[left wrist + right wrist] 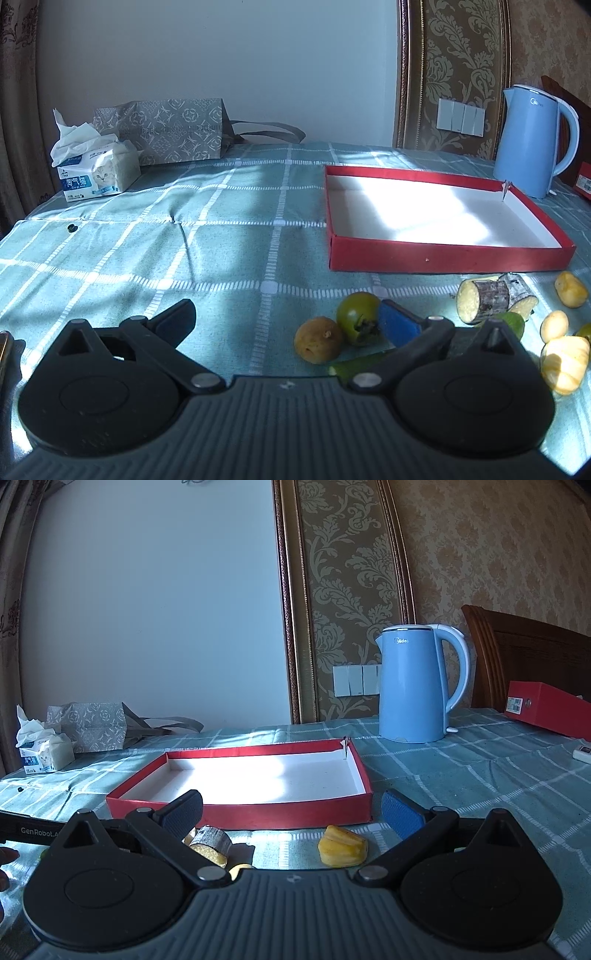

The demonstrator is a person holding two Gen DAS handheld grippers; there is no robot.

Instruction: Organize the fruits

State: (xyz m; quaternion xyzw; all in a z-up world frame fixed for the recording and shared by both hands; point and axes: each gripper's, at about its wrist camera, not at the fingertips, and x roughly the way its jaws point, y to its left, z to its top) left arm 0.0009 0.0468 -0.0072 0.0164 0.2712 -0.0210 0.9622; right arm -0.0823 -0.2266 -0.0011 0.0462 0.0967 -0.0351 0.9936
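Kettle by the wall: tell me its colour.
The kettle is light blue with a white-edged handle, seen best in the right wrist view.

Left wrist view: a green fruit (585, 332) is cut by the right edge; a green piece (360, 365) lies partly hidden behind the left gripper (291, 321); a red box (583, 181) is cropped. Right wrist view: a yellow piece (240, 868) is mostly hidden under the right gripper (293, 814); a white device (583, 754) is cropped and unidentifiable.
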